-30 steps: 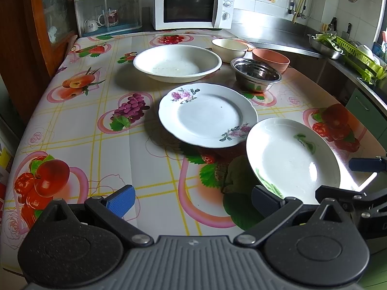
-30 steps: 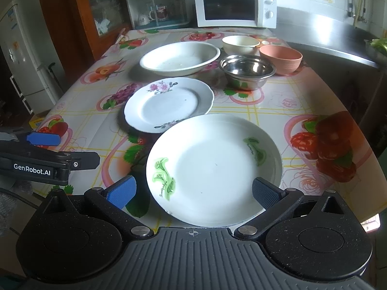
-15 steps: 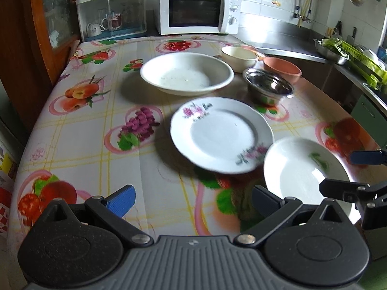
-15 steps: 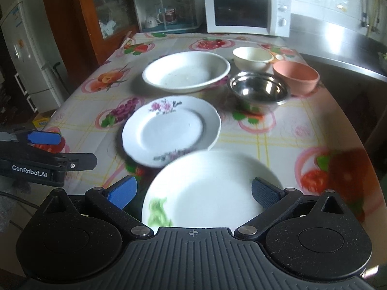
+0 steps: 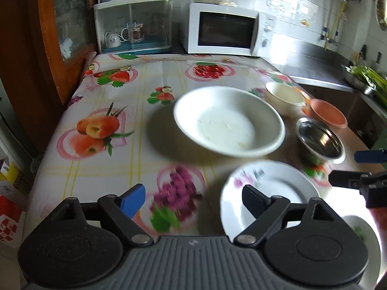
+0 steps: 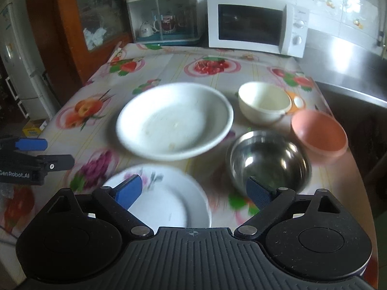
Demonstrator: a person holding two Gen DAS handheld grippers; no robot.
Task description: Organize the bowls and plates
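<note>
Both views are blurred by motion. On the fruit-print table stand a large white deep plate [image 5: 229,123] [image 6: 174,120], a cream bowl [image 5: 284,96] [image 6: 263,101], a salmon bowl [image 5: 327,114] [image 6: 319,133] and a steel bowl [image 5: 319,142] [image 6: 268,162]. A flowered plate [image 5: 285,183] [image 6: 167,200] lies nearest. A green-leaf plate [image 5: 358,227] shows at the bottom right corner. My left gripper [image 5: 193,200] [image 6: 46,153] hovers over the grape print, jaws closing on nothing. My right gripper [image 6: 193,192] [image 5: 358,169] hovers above the flowered plate and steel bowl, jaws closing, pads touching neither.
A white microwave [image 5: 225,29] [image 6: 256,26] and a clear cup cabinet [image 5: 133,24] stand at the table's far end. A wooden cupboard [image 5: 48,48] lines the left side, a steel counter [image 5: 314,67] the right. A fridge [image 6: 19,60] stands far left.
Both grippers have moved forward over the table. The green-leaf plate has slipped almost out of both views and the far bowls look nearer. Both pairs of jaws stand a little narrower.
</note>
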